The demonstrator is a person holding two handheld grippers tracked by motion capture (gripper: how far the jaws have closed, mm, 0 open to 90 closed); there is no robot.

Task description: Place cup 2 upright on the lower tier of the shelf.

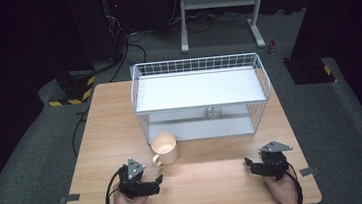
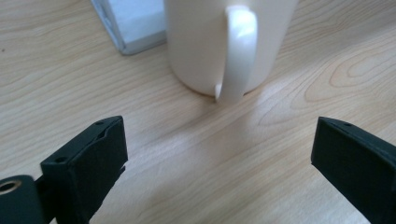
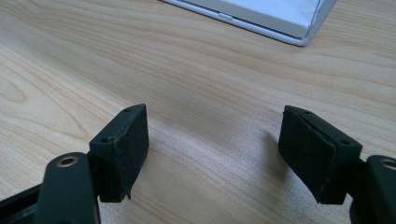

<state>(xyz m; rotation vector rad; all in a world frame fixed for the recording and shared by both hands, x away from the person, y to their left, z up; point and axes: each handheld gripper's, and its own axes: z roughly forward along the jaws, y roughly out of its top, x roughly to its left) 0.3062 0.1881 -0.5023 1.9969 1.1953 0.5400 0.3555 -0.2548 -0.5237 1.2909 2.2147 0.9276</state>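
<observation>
A cream mug point(image 1: 164, 149) stands upright on the wooden table point(image 1: 211, 172), just in front of the white wire rack. In the left gripper view the mug point(image 2: 205, 42) is close ahead, its handle point(image 2: 238, 51) turned toward me. My left gripper point(image 1: 157, 181) sits low at the table's near left, a short way from the mug; its jaws stand wide apart, open point(image 2: 219, 140), with bare wood between them. At the near right rests my right gripper point(image 1: 249, 164), open point(image 3: 215, 135) over bare wood, holding nothing.
A white wire rack point(image 1: 198, 65) with two white shelves takes up the far half of the table; its lower shelf corner point(image 3: 299, 32) lies ahead of the right gripper. The table's front edge runs just behind both hands. Cables and a metal frame stand on the dark floor beyond.
</observation>
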